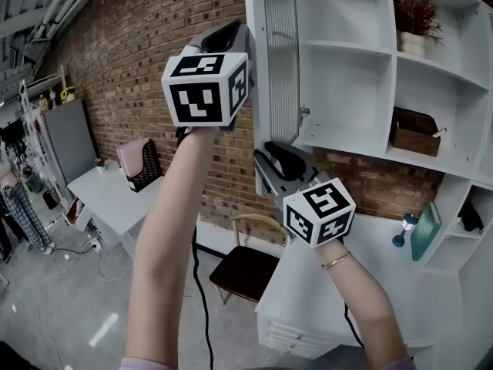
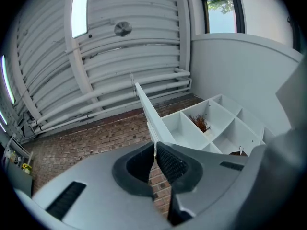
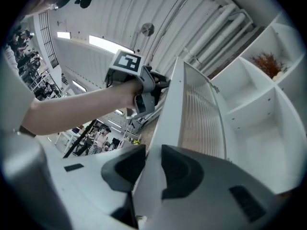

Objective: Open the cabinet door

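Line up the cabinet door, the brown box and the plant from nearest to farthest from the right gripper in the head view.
1. The cabinet door, gripped by the right gripper.
2. The brown box, on a middle shelf to the right.
3. The plant, top shelf, upper right.

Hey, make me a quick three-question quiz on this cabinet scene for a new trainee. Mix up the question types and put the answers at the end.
1. True or false: the cabinet door is fully closed.
2. What stands between the jaws of the right tongs? A) a chair back B) the door's edge C) a plant pot
3. Fill the gap: in the head view, the wall left of the door is bare ____.

Key: 1 false; 2 B; 3 brick.
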### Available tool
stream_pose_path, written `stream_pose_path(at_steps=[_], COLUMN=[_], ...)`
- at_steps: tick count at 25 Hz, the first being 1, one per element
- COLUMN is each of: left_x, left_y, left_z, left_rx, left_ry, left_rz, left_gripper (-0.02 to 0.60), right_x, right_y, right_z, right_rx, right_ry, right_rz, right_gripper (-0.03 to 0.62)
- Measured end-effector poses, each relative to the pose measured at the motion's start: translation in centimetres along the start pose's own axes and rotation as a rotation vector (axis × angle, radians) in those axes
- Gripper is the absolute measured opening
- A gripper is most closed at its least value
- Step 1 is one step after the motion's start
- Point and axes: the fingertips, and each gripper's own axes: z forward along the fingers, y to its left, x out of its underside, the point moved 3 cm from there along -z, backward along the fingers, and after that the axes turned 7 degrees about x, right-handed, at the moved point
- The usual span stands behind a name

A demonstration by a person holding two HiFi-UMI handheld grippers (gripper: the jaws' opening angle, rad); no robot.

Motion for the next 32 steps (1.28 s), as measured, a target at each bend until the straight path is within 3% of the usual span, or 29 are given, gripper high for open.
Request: stream_pose_path(at_steps=[7, 19, 23, 32], left_x=[0.1, 3.1, 4.2, 7.3], left_y=[0.9, -1.6, -3.5, -10.6], left_z=[-1.9, -5.6, -6.9, -9.7], left_rx=[-0.007, 0.013, 0.026, 0.079], left_ry=[-0.032, -0.056, -0.075, -0.039], left_rz=[0.035, -0.076, -0.124, -0.097], left_gripper=[0.014, 0.014, 0.014, 0.014], right_x=[0.3, 0.1, 0.4, 3.5], right_y=[0.5, 0.4, -0.6, -3.6], right_z=[0.4, -0.5, -2.2, -7.6], right_rx=[0.013, 0.005, 0.025, 0.103], right_ry=[-0.031, -0.013, -0.008, 0.087], right_rz=[-0.018, -0.001, 0.021, 0.018], right_gripper=[0.112, 0.084, 0.083, 0.08])
